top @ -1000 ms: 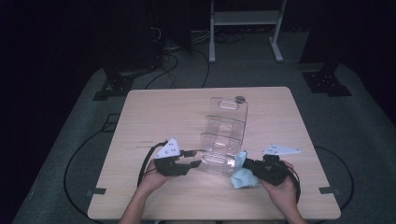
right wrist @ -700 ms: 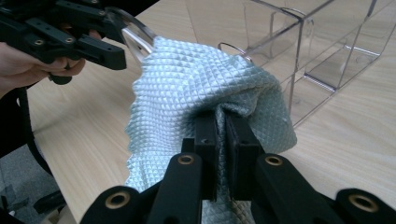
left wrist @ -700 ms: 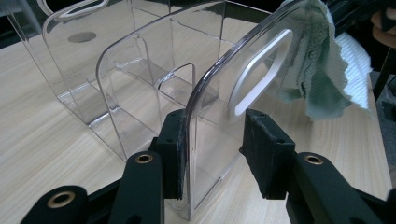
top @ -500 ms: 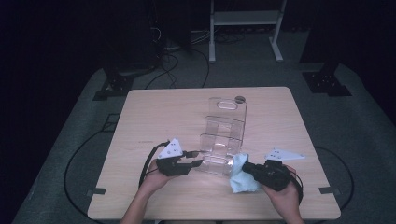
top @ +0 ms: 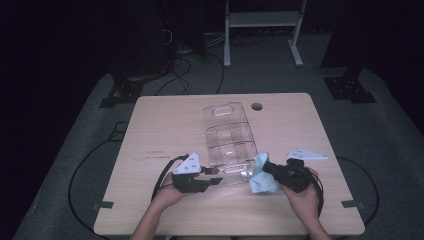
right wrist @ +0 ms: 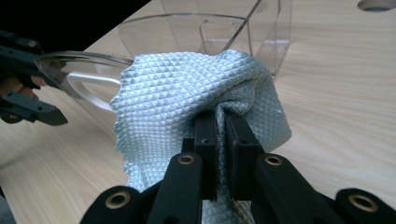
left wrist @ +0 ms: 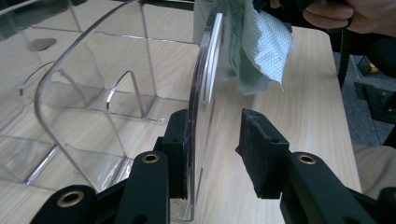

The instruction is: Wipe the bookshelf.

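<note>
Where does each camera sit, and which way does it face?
High view: above the person's side, facing forward and down on the table; left hand and right hand show.
Left gripper view: rides the left gripper, facing the clear organiser, one wall between its jaws.
Right gripper view: rides the right gripper, facing its clamped cloth.
Shared: clear organiser, cloth.

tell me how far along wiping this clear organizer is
Done: the right gripper is shut on the blue cloth and has it at the clear organizer's near end. In hand: the cloth lies against that end wall, which stands between the left gripper's jaws, one pad touching and the other apart. Left: probably the farther compartments, which the cloth isn't touching; whether they are clean can't be told.
</note>
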{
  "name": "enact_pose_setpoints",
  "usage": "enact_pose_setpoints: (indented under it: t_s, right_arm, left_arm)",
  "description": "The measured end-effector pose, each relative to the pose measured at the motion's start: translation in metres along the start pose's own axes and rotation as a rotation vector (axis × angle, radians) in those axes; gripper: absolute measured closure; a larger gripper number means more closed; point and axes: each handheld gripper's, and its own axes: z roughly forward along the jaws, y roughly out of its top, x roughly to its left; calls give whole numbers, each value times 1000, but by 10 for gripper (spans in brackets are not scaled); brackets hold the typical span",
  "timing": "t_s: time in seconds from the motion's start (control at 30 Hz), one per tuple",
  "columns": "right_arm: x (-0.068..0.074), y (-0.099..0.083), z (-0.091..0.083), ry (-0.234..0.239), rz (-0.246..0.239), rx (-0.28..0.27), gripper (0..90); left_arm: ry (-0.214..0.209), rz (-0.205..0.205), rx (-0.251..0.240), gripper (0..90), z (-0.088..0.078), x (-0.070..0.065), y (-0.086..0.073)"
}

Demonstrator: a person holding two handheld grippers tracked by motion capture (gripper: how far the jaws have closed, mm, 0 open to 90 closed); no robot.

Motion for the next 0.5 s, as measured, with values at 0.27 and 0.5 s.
enact_pose_setpoints:
  t_s: [0.27,0.5]
  right_arm:
    - [2,-7,-10,-43,-15,-37,841]
    - [4,-9,-19,-65,-8,-62,841]
  left_arm:
    - [-16,21,11,662,9,-11,6]
    - [-26,27,15,695,15,-17,9]
